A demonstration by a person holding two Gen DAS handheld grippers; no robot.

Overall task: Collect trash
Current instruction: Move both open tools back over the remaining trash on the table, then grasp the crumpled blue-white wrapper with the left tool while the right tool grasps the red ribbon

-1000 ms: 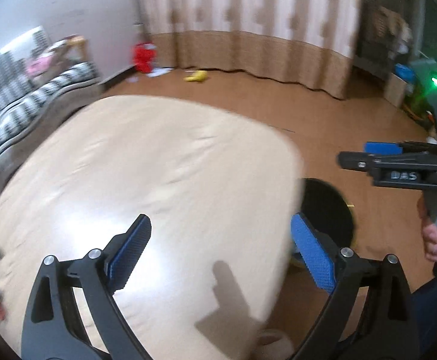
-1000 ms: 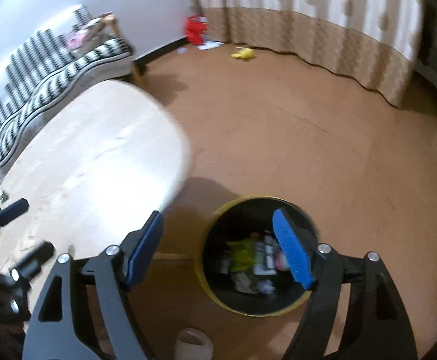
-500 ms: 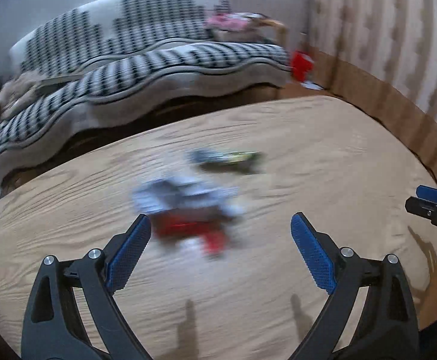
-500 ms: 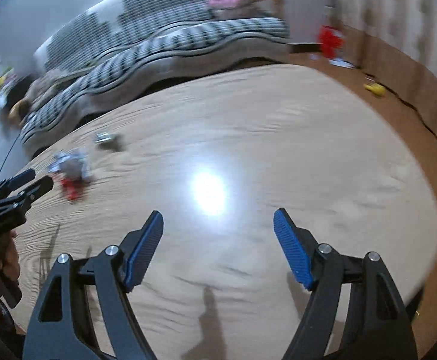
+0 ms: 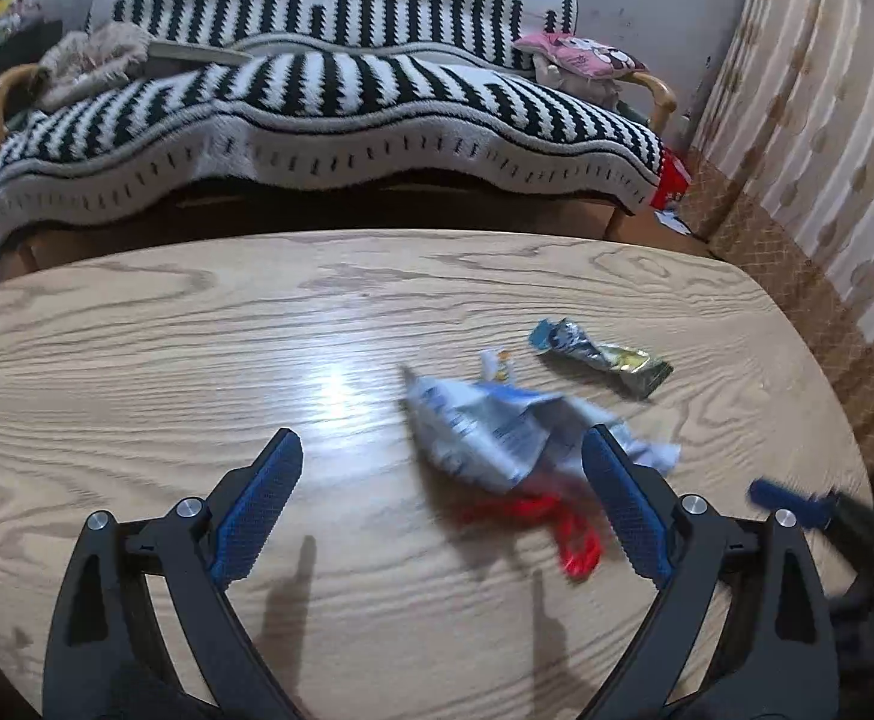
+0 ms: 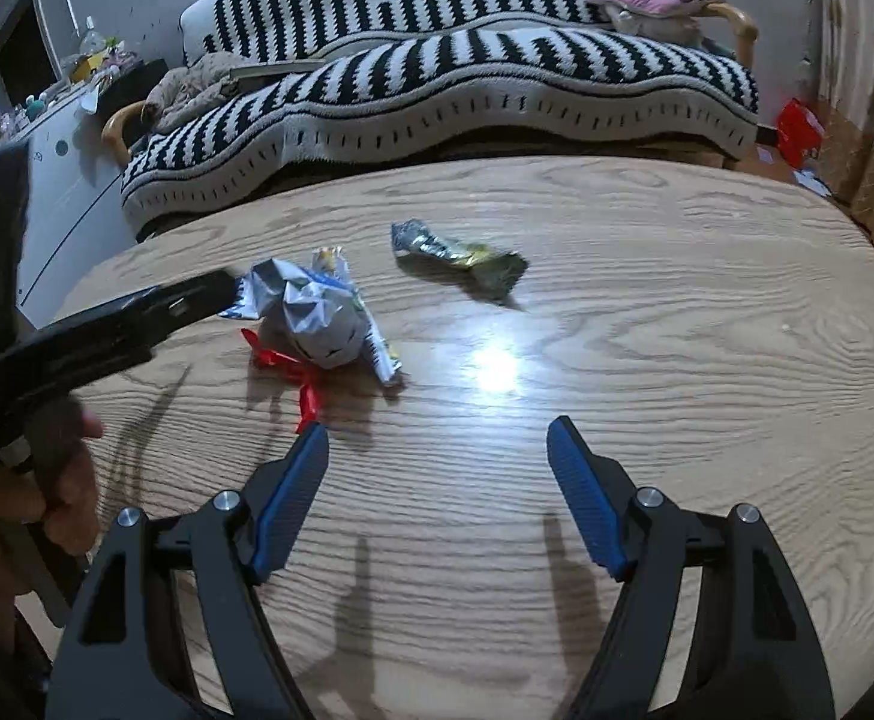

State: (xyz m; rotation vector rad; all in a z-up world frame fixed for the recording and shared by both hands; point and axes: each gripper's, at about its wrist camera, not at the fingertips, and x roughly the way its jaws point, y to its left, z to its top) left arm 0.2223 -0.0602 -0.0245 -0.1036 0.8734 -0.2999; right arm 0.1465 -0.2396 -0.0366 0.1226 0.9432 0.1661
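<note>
Left gripper: my black two-finger tool w/ blue ribbed pads, jaws wide apart, nothing held. The crumpled white-and-blue plastic wrapper lies just past the right pad, which overlaps its near-right edge in my view; contact not clear.
Right gripper: same build, jaws spread wide, empty. Only bare tabletop between the pads.
Trash left, item 1: that white-and-blue wrapper, mid-table on the pale oak-grain oval table, left of centre from the right cam.
Trash left, item 2: torn red plastic strip lying under and just near of the wrapper, touching it.
Trash left, item 3: twisted silver-and-green foil snack wrapper, farther off and to the right of the pile, apart from it.
Progress: judging by these views, nothing is in hand and three pieces sit on the table; pickup for this lot not yet begun. How much was binned already, can't tell.
Likely next: left tool looks best placed for the white wrapper; my guess only.
Hidden: no bin in either view. Near table edge cut off by my gripper bodies.
Blurred: white wrapper and red strip smeared in the left cam; print unreadable.
Partly seen: in the left cam only the right tool's blue tip shows at the right rim. My hand on the left tool's grip is cropped at the left edge.
</note>
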